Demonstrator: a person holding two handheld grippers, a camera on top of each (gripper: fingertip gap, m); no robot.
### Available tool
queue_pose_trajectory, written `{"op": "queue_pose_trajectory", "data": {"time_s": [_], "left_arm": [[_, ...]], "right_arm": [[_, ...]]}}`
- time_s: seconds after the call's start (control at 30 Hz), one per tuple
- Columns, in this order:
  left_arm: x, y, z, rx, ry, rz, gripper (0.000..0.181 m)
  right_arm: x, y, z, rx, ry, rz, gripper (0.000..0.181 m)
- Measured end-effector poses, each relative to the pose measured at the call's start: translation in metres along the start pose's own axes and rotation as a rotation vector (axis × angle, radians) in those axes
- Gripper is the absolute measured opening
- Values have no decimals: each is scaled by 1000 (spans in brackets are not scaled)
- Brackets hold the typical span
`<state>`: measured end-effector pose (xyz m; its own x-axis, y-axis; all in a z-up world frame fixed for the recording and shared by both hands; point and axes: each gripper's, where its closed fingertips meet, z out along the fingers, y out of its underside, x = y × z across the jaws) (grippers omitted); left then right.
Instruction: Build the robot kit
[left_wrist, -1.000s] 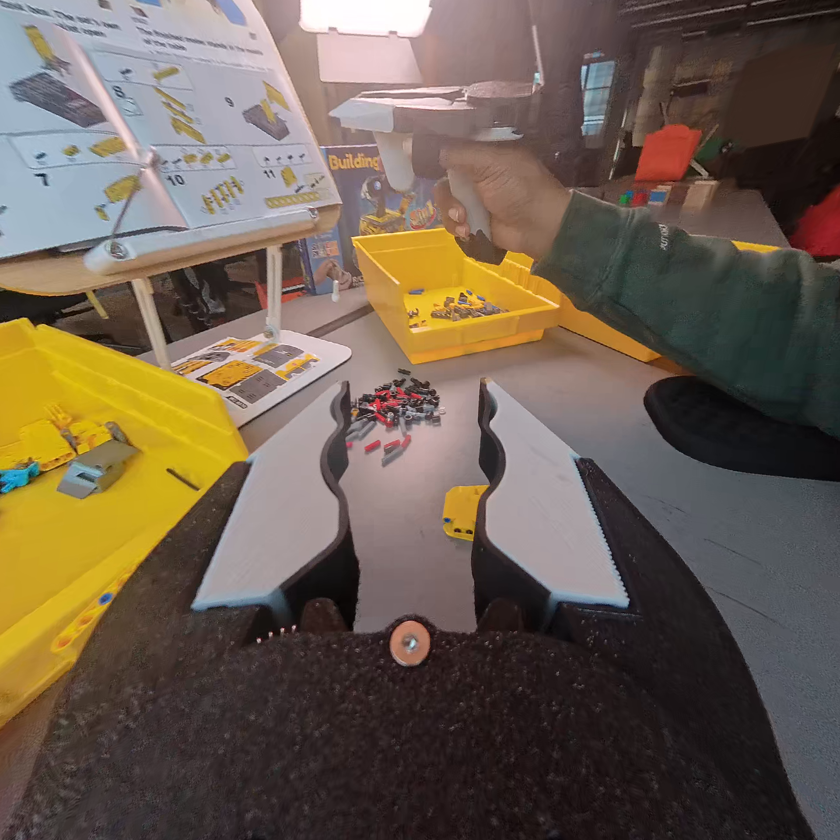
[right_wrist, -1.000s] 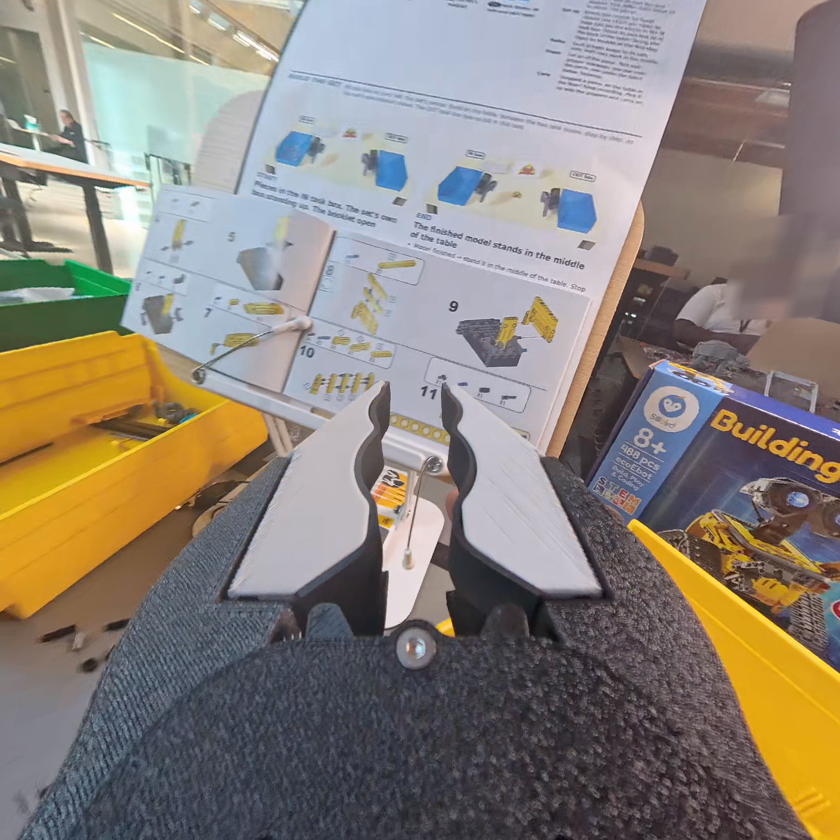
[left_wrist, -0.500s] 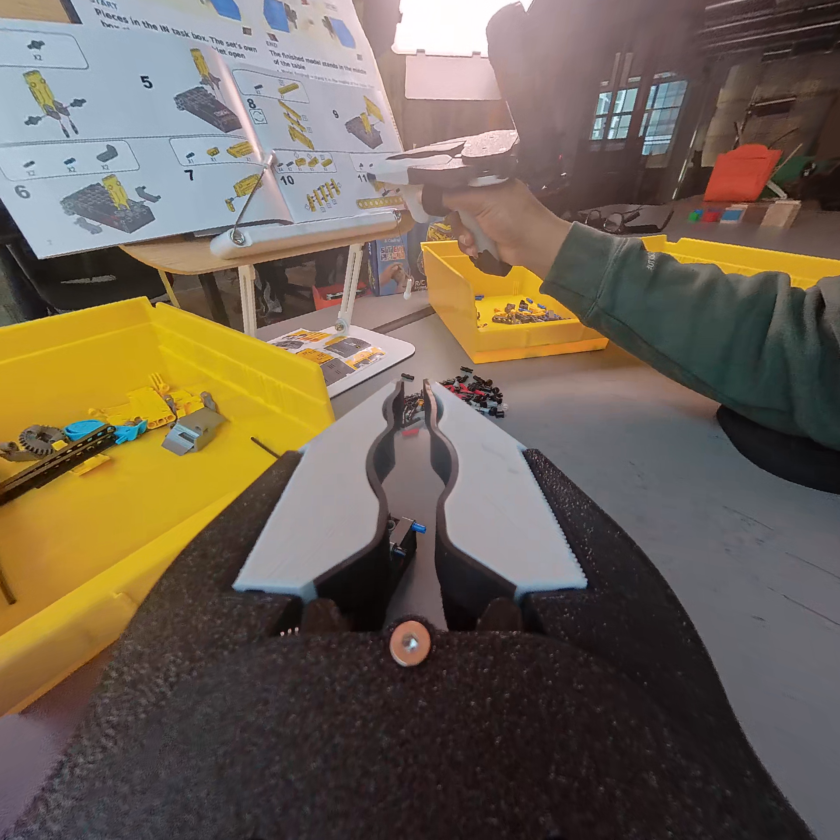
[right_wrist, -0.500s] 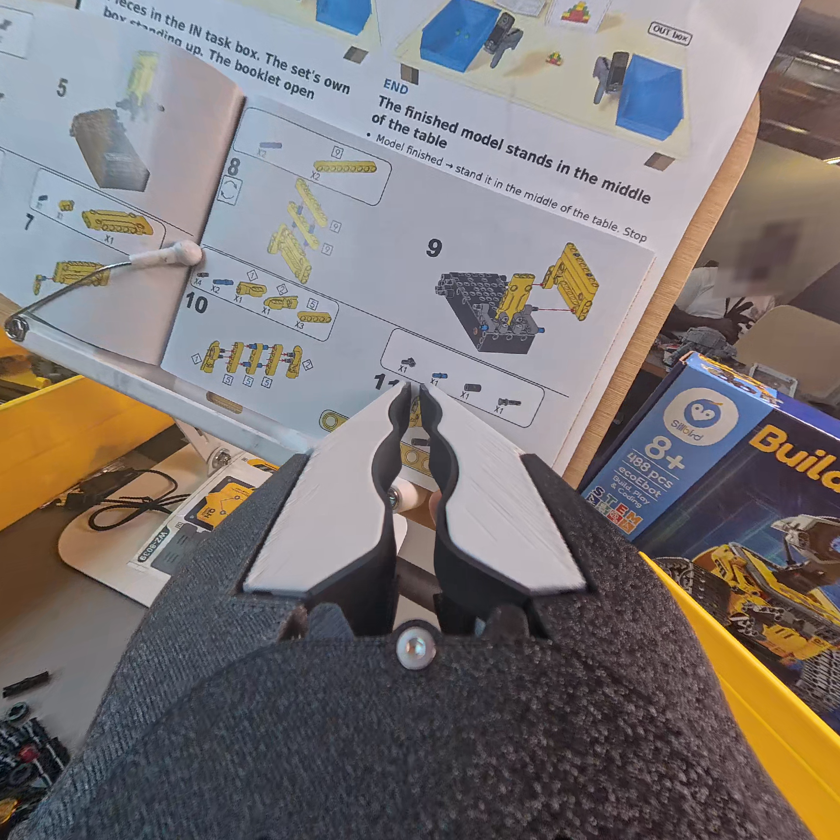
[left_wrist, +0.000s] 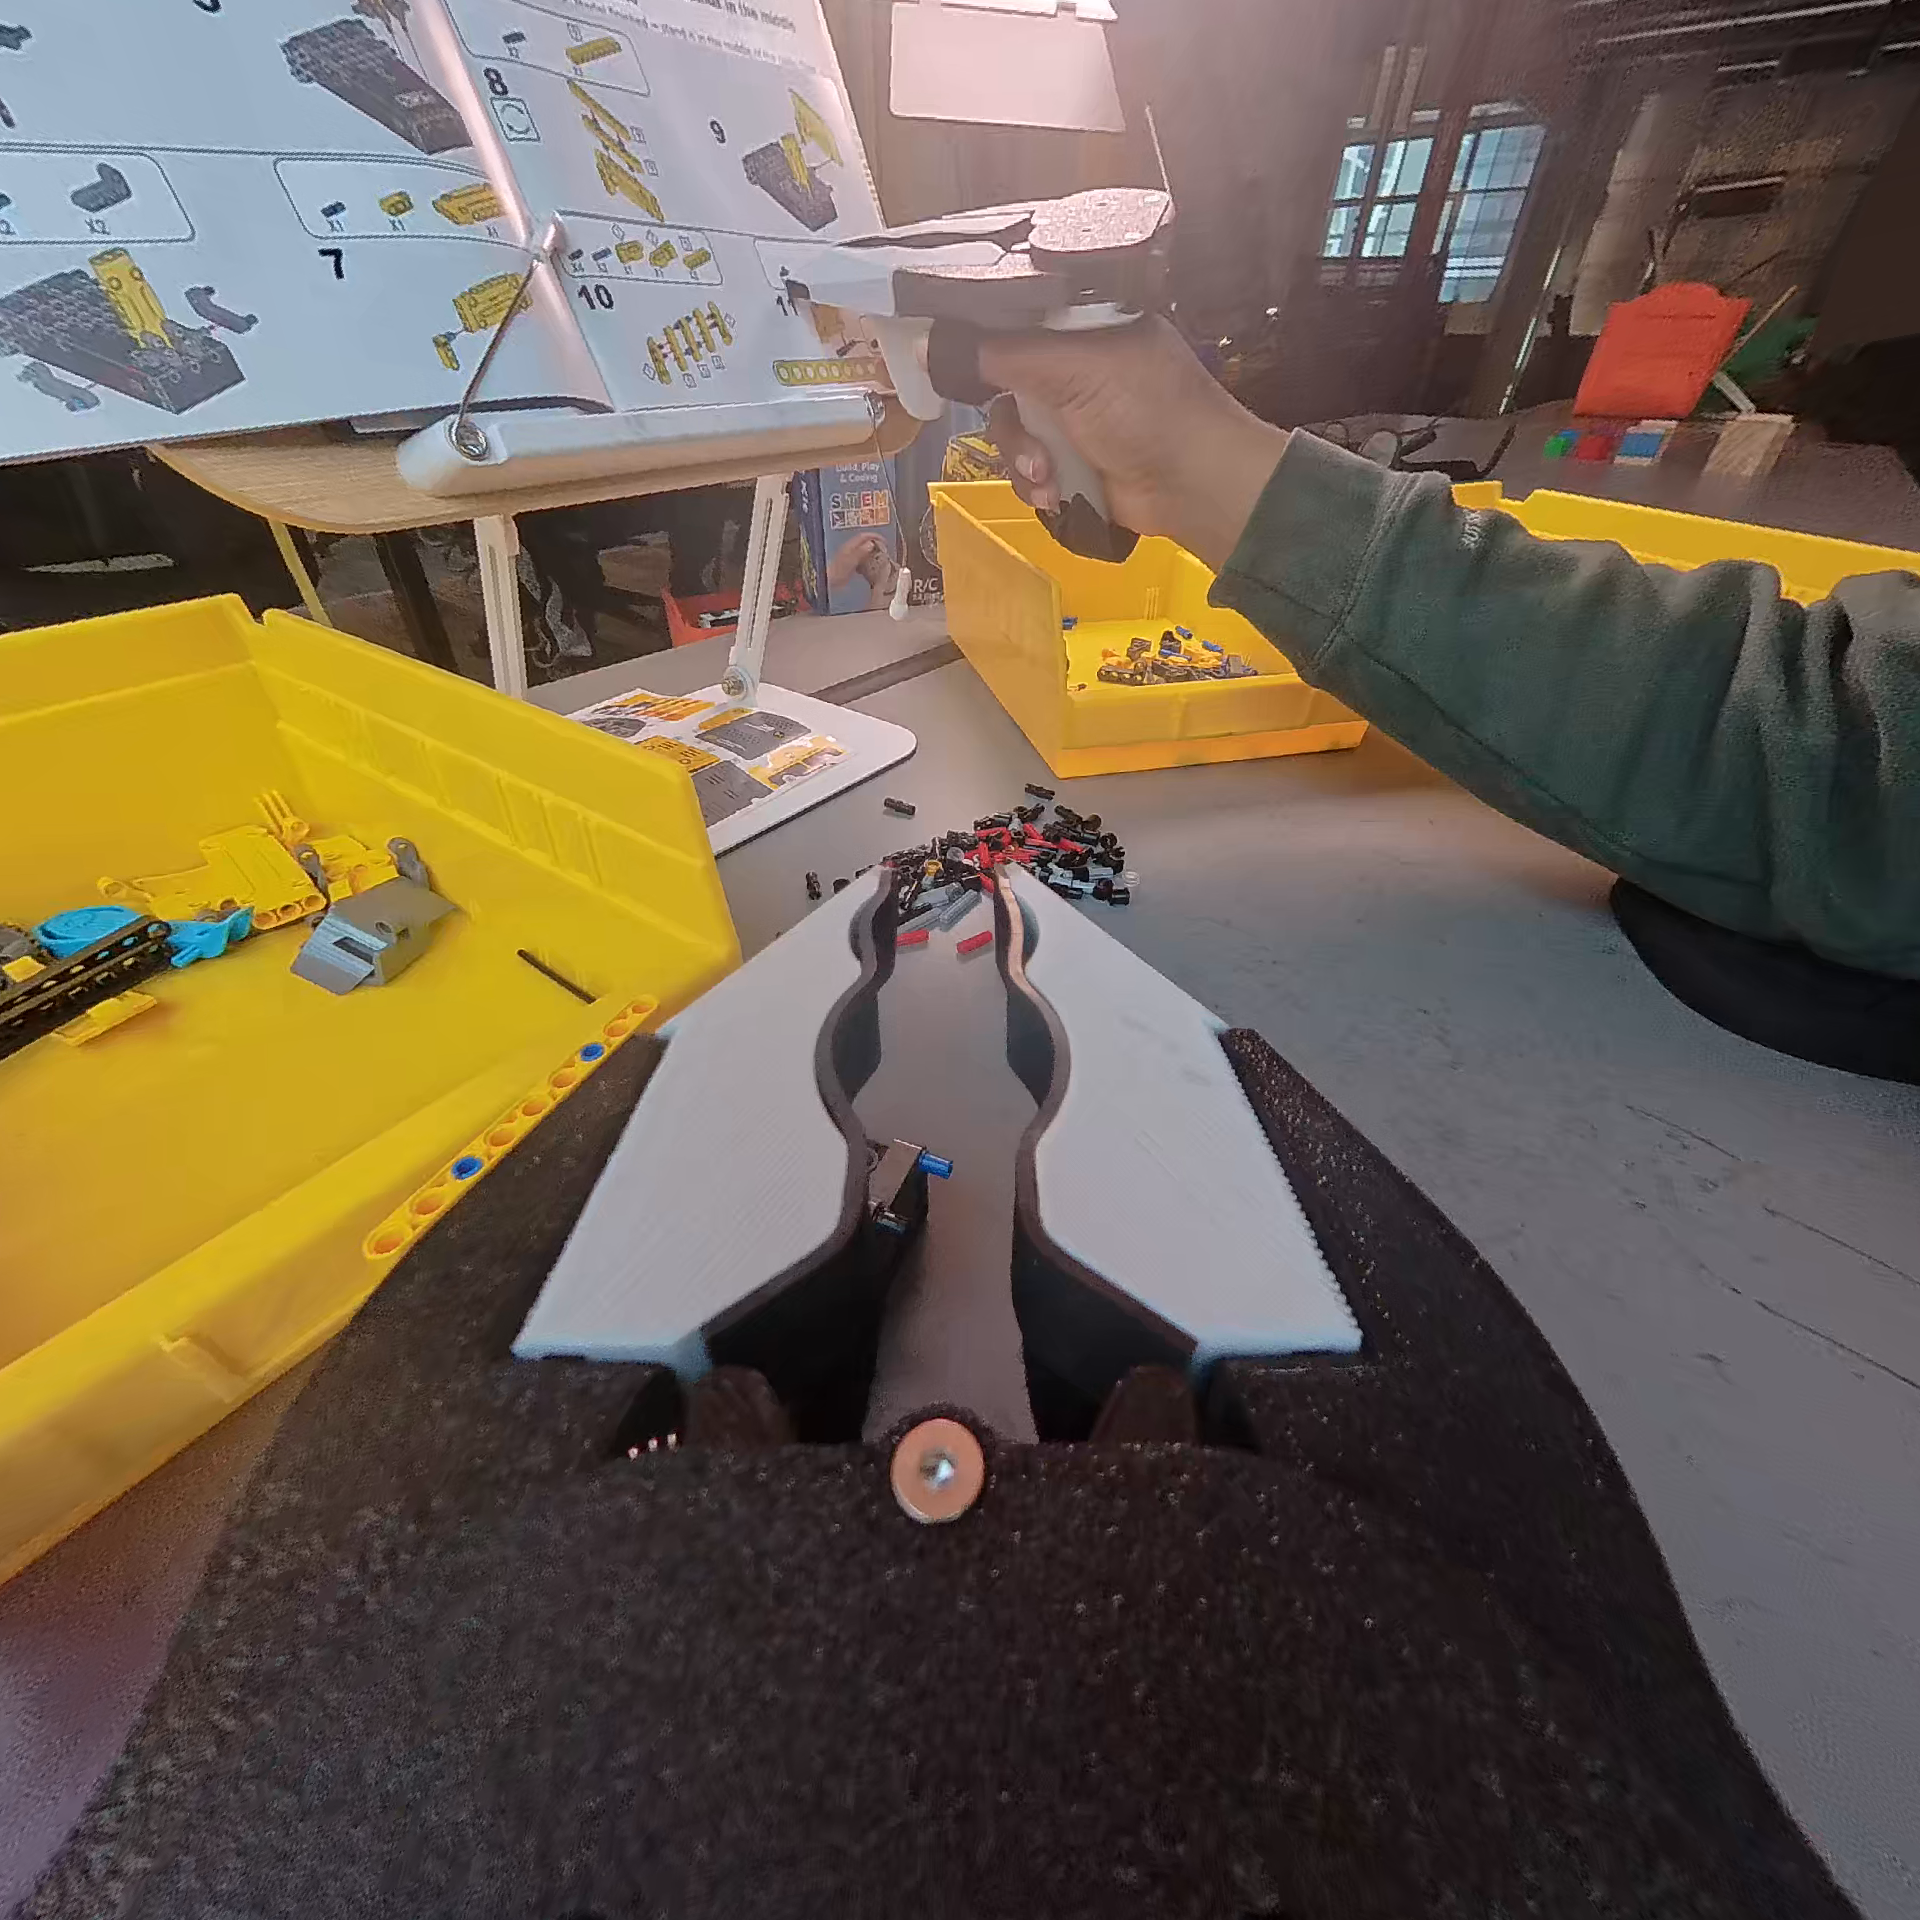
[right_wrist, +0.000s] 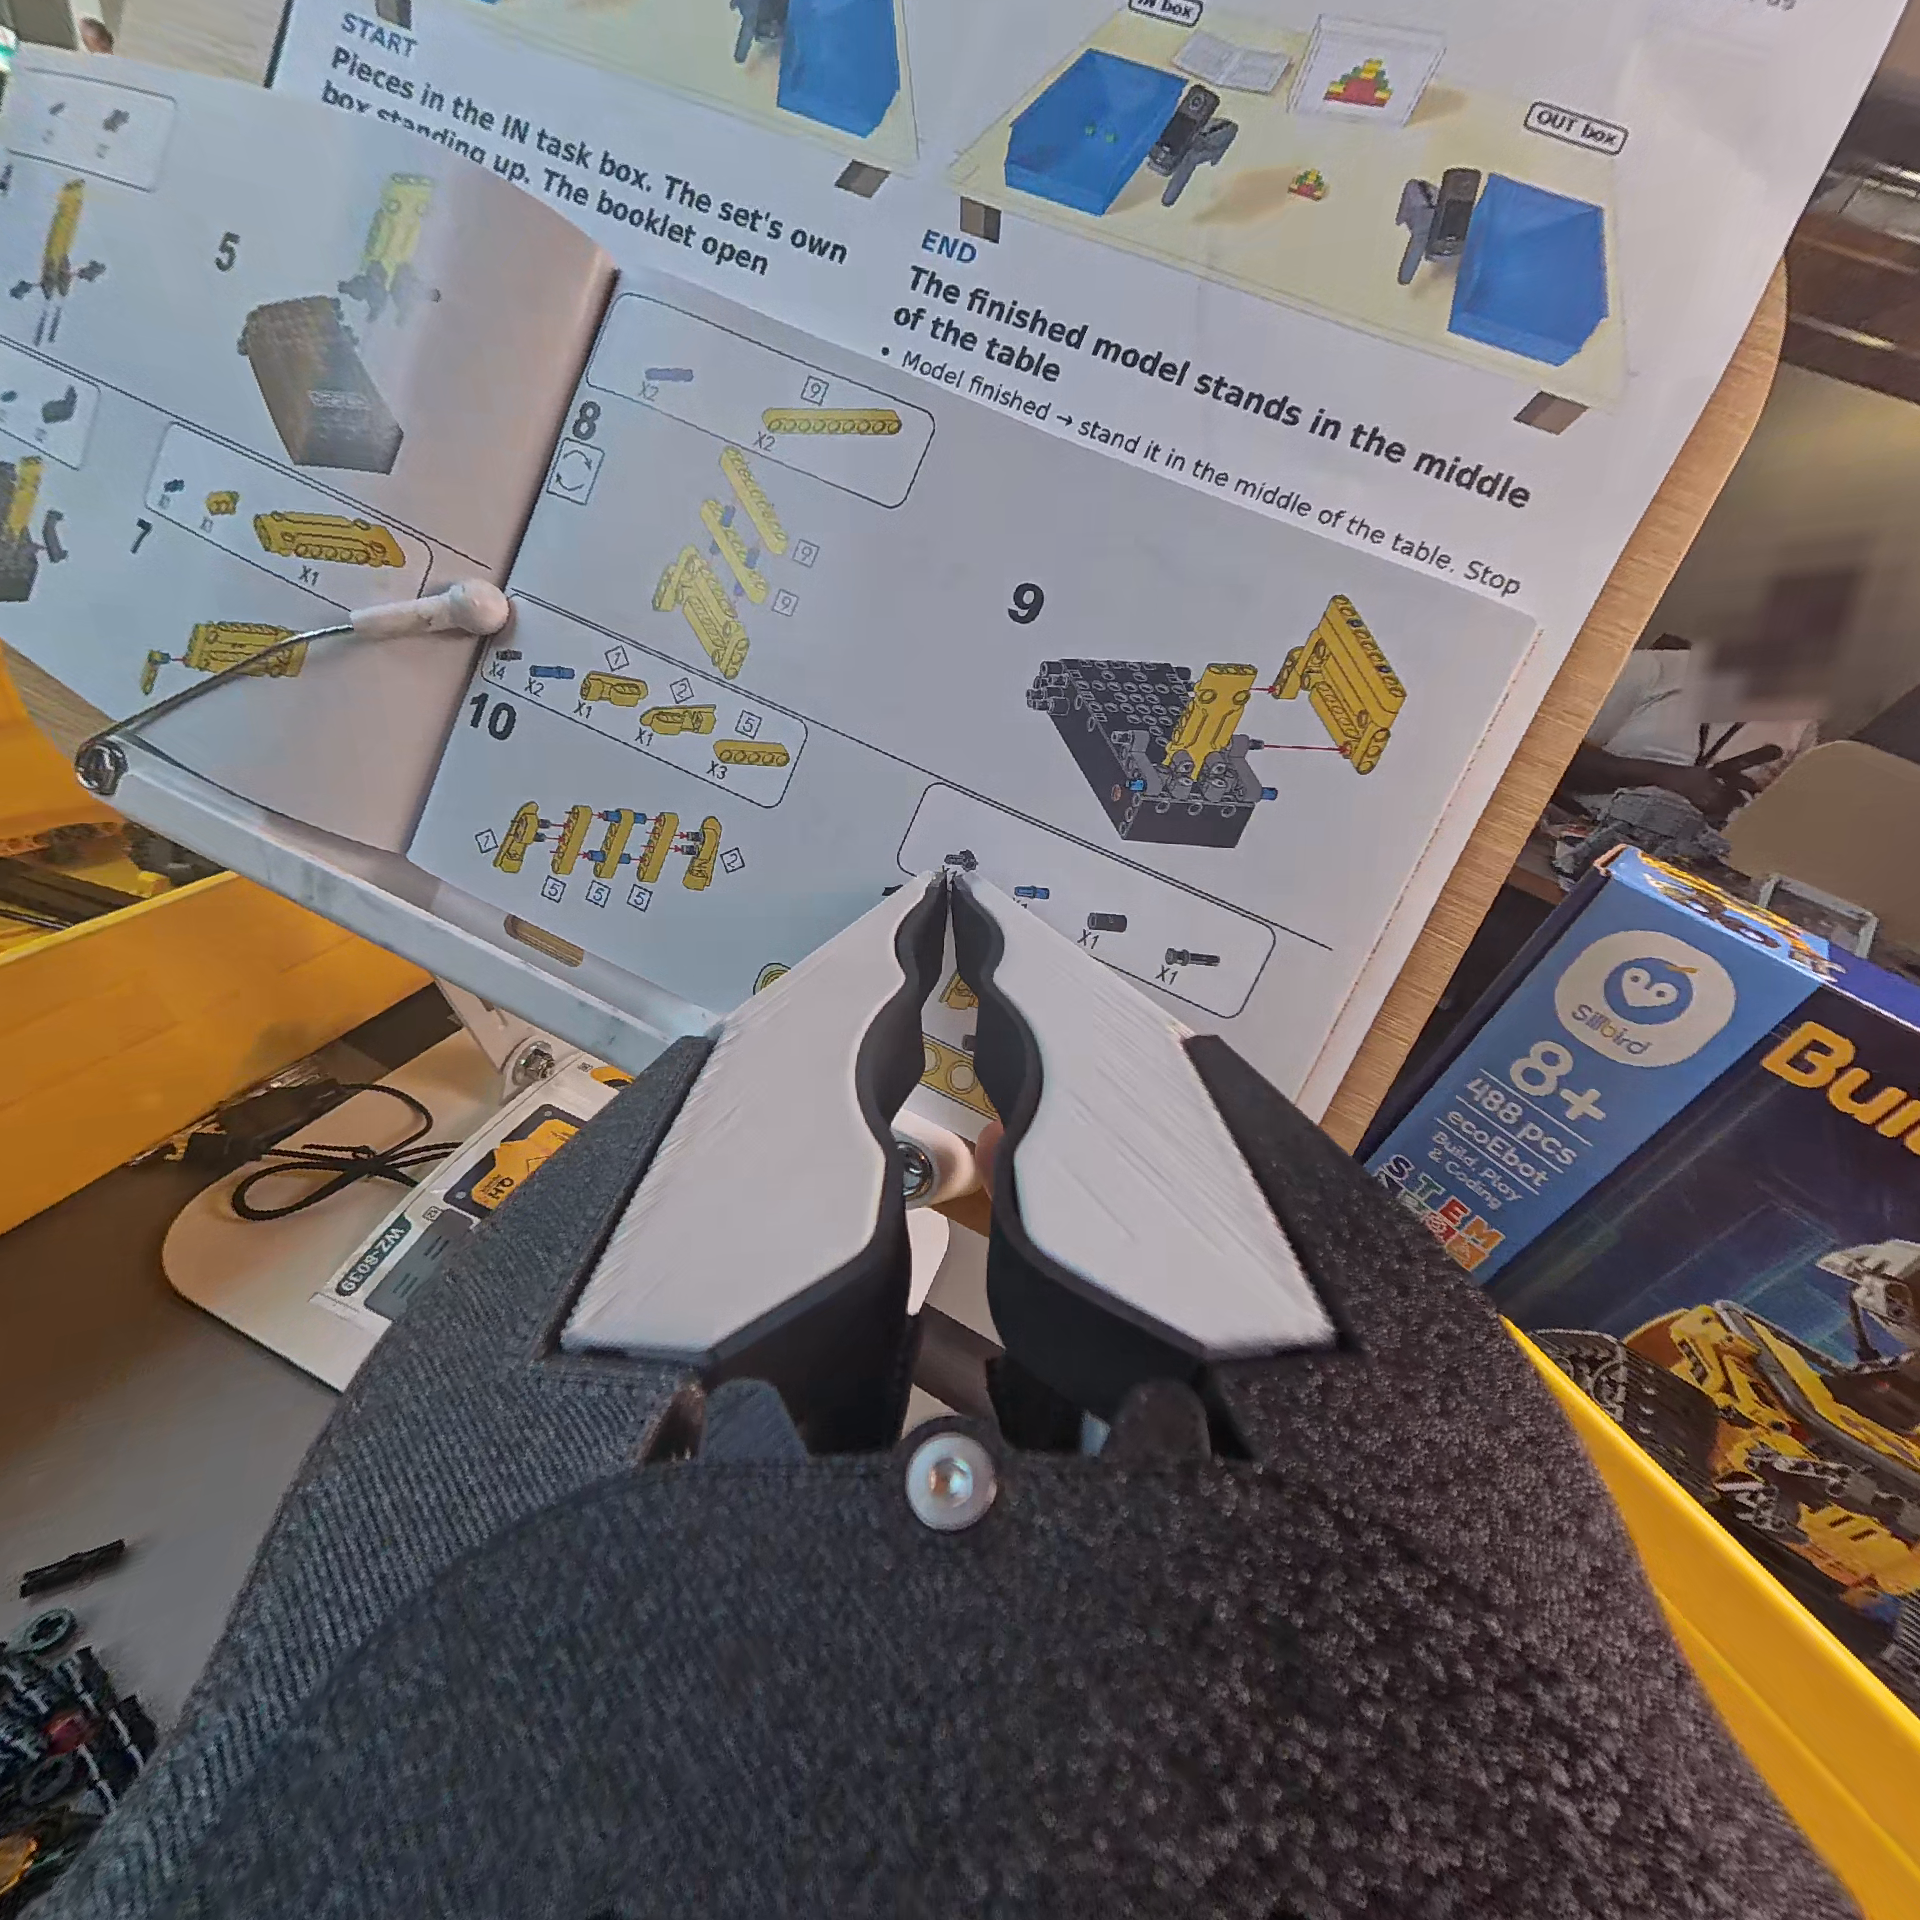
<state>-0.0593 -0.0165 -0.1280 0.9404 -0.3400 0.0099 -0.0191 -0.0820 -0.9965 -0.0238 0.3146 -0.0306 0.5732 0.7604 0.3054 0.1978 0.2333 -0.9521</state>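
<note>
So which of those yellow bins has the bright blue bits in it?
The near yellow bin, left of the left gripper. It holds large yellow, grey and bright blue pieces; the far bin holds only a heap of small parts.

Left wrist view: low over the grey bench (left_wrist: 1455, 1091), facing forward along its claw (left_wrist: 943, 904) toward the scattered small black and red pegs (left_wrist: 1023, 847).
Right wrist view: raised, close to the open white instruction booklet on its stand (right_wrist: 935, 644).
Shared: booklet (left_wrist: 416, 208), pegs (right_wrist: 62, 1745).
</note>
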Motion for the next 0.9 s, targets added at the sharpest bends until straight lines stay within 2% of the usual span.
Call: {"op": "queue_pose_trajectory", "data": {"time_s": [0.17,0.37,0.5,0.9], "left_arm": [[0,2,0,-6,2,-2,31],[-9,5,-1,-4,-18,-45,20],[-12,-2,-4,44,-13,-65,18],[-25,-2,-6,72,-19,-145,18]], "right_arm": [[-1,1,-1,11,-1,-11,1],[0,3,-2,25,-11,-4,0],[1,4,-3,31,-20,-6,0],[2,3,-3,57,-16,5,0]]}}
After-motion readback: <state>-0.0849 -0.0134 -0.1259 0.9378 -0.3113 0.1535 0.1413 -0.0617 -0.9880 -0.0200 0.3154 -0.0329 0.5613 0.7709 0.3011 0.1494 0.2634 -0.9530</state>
